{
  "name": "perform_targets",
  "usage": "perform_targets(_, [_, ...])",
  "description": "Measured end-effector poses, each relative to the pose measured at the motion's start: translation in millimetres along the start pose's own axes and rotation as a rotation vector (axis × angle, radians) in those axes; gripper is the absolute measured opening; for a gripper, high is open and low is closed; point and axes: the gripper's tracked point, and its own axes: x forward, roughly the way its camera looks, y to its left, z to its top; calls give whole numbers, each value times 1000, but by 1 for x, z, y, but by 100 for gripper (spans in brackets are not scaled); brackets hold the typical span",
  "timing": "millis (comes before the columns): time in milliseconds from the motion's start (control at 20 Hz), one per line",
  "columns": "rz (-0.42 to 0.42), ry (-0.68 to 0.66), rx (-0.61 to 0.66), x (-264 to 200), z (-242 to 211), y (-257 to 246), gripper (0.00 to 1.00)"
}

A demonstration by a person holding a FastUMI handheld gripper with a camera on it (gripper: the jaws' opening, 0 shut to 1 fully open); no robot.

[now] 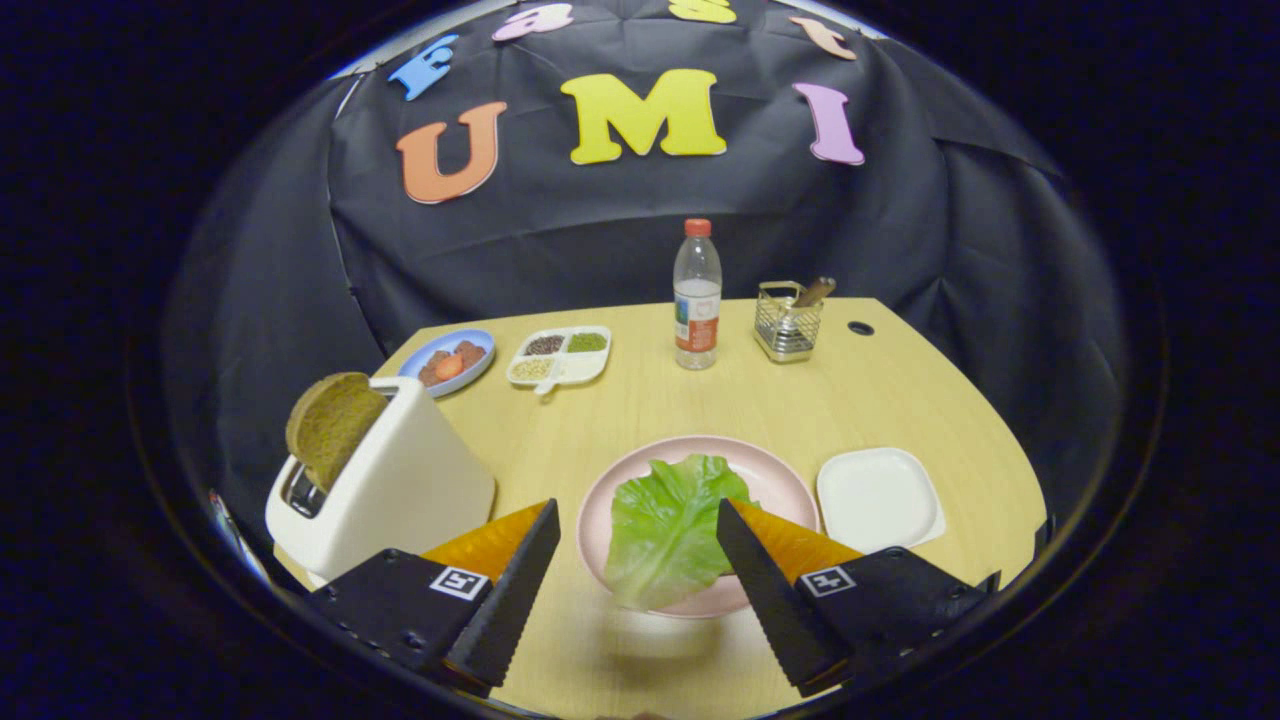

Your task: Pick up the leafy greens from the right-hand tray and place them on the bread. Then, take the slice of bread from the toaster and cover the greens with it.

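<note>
- My gripper (637,540) has its fingers wide apart, holding nothing.
- The leafy greens (668,525) lie on the pink plate (780,478) between the fingers — bread under them is hidden.
- The bread slice (330,425) sticks up from the toaster (400,490); a loose pinch could drop it.
- The white tray (878,498) sits bare beside the plate.

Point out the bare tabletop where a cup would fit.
Best patch: mid-table, bordered by the bottle, the divided dish, the toaster and the pink plate. More room lies between the wire basket and the white tray. It is crowded at the open claw, around the lettuce.
</note>
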Motion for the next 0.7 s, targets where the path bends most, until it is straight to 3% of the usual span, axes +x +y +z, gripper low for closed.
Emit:
perform_targets(450, [127,-112,-25,-62,52,107,97])
perform_targets(600, [191,-106,-49,-57,60,153,97])
perform_targets(700, [189,-53,-89,-39,54,169,97])
